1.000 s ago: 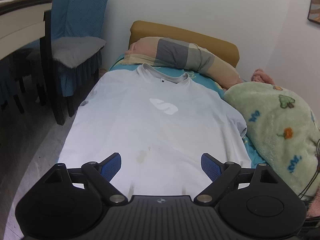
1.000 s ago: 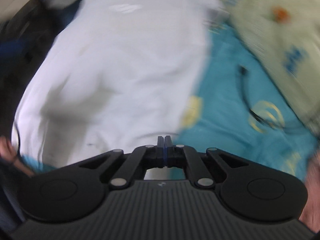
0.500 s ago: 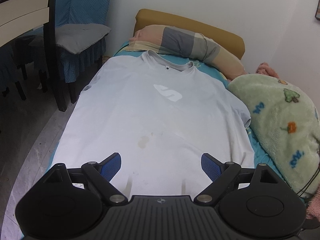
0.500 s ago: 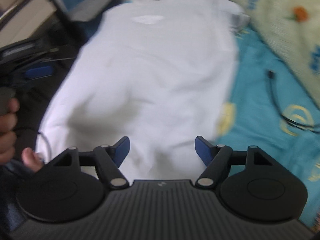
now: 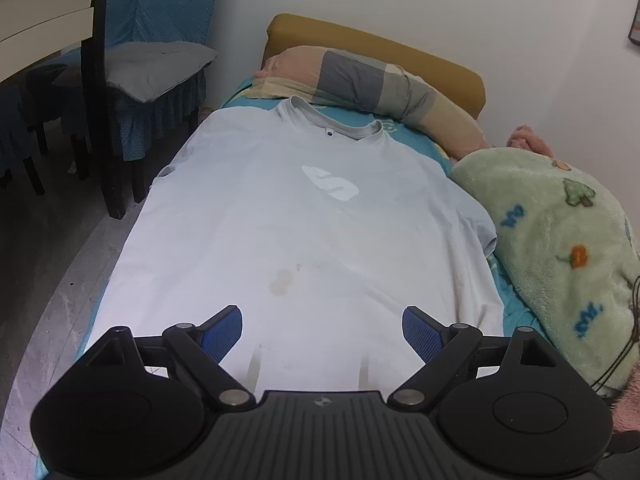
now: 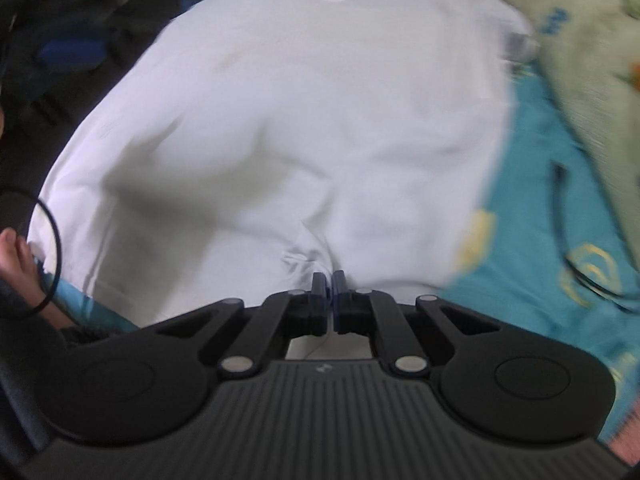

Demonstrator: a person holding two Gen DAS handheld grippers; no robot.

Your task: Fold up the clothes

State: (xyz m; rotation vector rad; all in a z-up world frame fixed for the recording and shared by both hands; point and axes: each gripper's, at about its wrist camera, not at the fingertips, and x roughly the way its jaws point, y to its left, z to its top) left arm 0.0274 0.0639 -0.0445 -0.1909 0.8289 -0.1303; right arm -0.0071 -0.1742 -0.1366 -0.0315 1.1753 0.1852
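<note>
A white T-shirt (image 5: 300,220) with a pale logo and a brownish stain lies flat, front up, on the bed, collar toward the pillow. My left gripper (image 5: 322,330) hovers open over the shirt's lower part, with nothing between its blue pads (image 5: 222,330). In the blurred right wrist view the T-shirt (image 6: 300,100) fills the middle. My right gripper (image 6: 329,280) is shut at the near hem, where the cloth puckers at its tips.
A striped pillow (image 5: 360,80) and headboard lie at the far end. A green fleece blanket (image 5: 560,240) bulks along the right. A black cable (image 6: 560,220) lies on the teal sheet (image 6: 520,260). A chair (image 5: 152,68) stands left of the bed. A hand (image 6: 16,252) shows at the left.
The right gripper, open half a second ago, has closed on the shirt's near hem. The left gripper has drifted slightly and stays open.
</note>
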